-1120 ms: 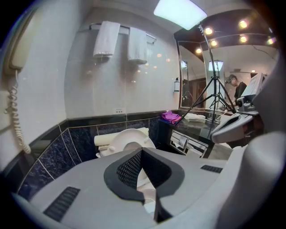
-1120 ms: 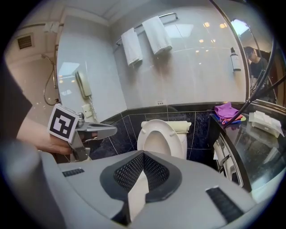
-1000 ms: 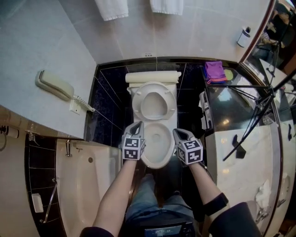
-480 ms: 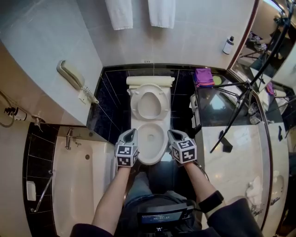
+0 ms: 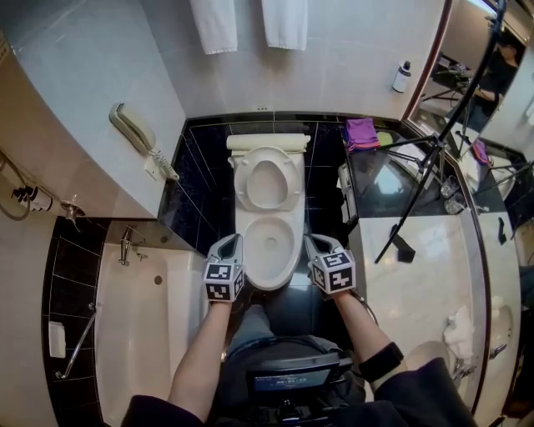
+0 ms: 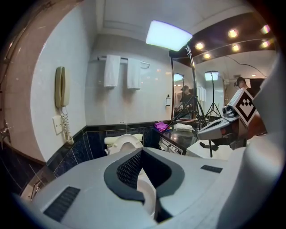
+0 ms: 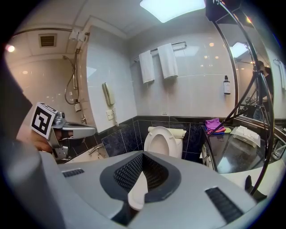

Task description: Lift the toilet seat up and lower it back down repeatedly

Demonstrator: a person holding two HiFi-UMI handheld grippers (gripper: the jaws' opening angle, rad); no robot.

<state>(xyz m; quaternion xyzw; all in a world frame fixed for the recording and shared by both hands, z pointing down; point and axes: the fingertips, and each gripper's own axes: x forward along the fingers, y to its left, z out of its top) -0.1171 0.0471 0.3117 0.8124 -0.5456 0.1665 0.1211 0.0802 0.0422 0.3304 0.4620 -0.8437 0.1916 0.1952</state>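
Observation:
The white toilet seat (image 5: 266,181) stands raised against the tank, and the open bowl (image 5: 267,243) lies below it in the head view. My left gripper (image 5: 230,243) hangs at the bowl's front left and my right gripper (image 5: 315,243) at its front right, neither touching it. Both are shut with nothing held. From the left gripper view the raised seat (image 6: 126,143) shows beyond the left gripper (image 6: 142,150). The right gripper view has the upright seat (image 7: 162,139) ahead of the right gripper (image 7: 144,153), with the bowl's rim seen through the hollow between the jaws.
A bathtub (image 5: 142,334) lies left of the toilet, with a wall phone (image 5: 136,132) above it. Towels (image 5: 250,21) hang on the far wall. To the right are a glossy counter (image 5: 417,275), a purple cloth (image 5: 361,132) and a tripod (image 5: 430,171).
Both grippers have drawn back and risen a little beside the bowl. The seat stays raised throughout, and the head view has shifted.

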